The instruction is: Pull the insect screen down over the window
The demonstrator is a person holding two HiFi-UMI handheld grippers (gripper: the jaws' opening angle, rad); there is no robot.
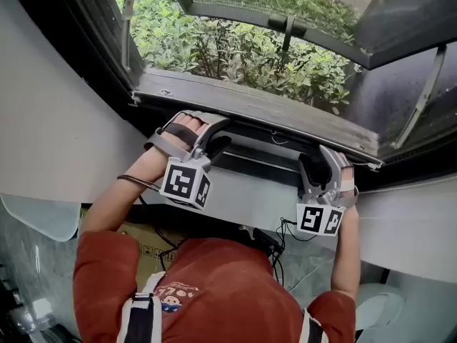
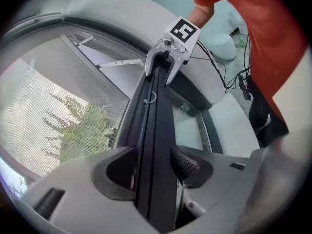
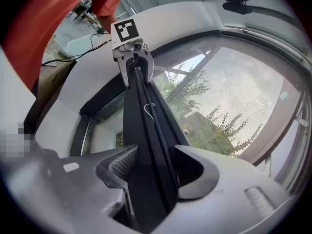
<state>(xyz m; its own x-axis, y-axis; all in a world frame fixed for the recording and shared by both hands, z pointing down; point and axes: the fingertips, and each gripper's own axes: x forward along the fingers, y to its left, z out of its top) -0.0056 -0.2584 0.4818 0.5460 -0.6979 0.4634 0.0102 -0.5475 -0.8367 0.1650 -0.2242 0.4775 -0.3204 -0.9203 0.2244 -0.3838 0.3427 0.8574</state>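
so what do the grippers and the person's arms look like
Both are grey moulded plastic: the left gripper and the right gripper each have dark textured pads and carry a white cube with black square markers. A dark strap crosses the left one. A thin black cable loops at the left wrist. The person's orange-red sleeves leave the forearms bare.

The pale, glossy floor (image 1: 43,263) lies below the white window ledge (image 1: 243,199). A brown cardboard box (image 1: 143,249) sits on the floor close under the ledge. A tangle of black cables (image 1: 271,245) lies just beside the box. A white rounded object (image 1: 375,302), too blurred to name, stands on the floor at the right.
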